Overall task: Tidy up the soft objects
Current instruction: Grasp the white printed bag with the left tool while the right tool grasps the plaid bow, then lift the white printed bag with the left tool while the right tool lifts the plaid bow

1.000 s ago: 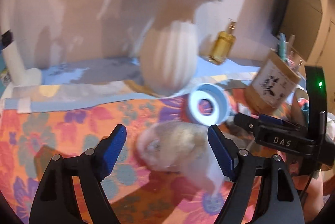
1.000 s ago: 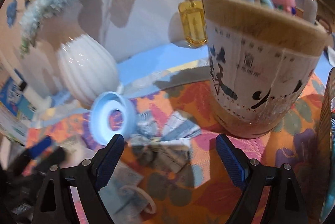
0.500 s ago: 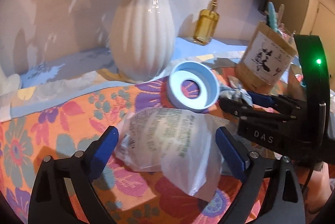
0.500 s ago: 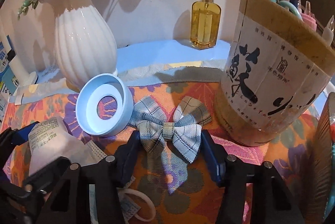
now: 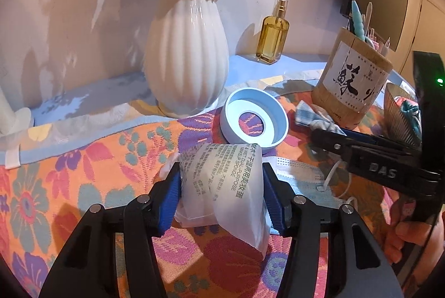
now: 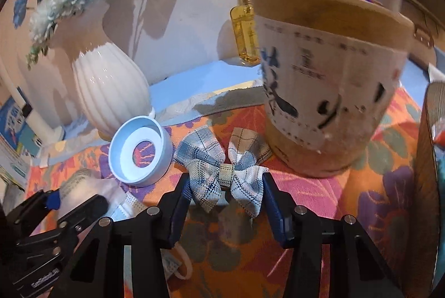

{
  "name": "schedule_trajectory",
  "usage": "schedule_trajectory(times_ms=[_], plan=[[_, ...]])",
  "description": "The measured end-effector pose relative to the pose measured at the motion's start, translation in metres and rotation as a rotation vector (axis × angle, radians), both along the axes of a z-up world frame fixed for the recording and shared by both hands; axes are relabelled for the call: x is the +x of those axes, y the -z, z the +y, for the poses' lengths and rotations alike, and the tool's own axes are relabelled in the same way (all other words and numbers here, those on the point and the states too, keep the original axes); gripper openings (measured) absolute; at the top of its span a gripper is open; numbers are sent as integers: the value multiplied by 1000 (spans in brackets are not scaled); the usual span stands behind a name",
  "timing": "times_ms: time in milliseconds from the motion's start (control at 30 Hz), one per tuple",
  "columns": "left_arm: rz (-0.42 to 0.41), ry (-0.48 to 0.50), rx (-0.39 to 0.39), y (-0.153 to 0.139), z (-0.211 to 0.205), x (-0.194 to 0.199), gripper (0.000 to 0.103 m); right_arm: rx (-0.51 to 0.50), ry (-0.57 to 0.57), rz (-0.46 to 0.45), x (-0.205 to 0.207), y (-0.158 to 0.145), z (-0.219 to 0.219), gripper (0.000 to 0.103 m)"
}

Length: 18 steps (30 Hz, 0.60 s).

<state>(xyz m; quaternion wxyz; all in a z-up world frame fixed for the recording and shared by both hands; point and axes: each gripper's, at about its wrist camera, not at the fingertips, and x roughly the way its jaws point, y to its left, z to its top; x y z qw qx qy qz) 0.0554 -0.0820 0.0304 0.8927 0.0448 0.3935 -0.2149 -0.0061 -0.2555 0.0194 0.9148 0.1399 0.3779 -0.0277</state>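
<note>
Left claw (image 5: 221,196) is clenched on the packaged makeup sponge (image 5: 225,181), just in front of the blue ring-shaped lid (image 5: 253,121) on the floral-clothed worktop (image 5: 83,175). Right claw (image 6: 225,200) is clenched on the plaid bow (image 6: 222,172), just right of that lid (image 6: 139,150). A face mask (image 5: 301,175) lies right of the sponge. The white vase (image 5: 186,61) stands behind the lid, with the wooden holder (image 6: 328,92) to its right.

floral cloth (image 5: 83,186) carries vase (image 5: 186,67), blue ring (image 5: 254,122), wooden cup (image 5: 351,92)
</note>
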Motion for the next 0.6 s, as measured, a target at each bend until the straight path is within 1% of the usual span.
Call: schedule_trajectory(times_ms=[33,233,400,600], plan=[[0,-2,1,0,0,0,52,14,-3,-4,2,0,1,49],[-3,-22,11,0,2,1,52,97,-22,-37,-19,1,-7,49],[-19,-49,32,-1,2,-1,52,99,-61,-95,-39,-6,-3,49],[-26,-70,30,-2,6,-1,52,111,-97,-146,-68,-10,0,49]])
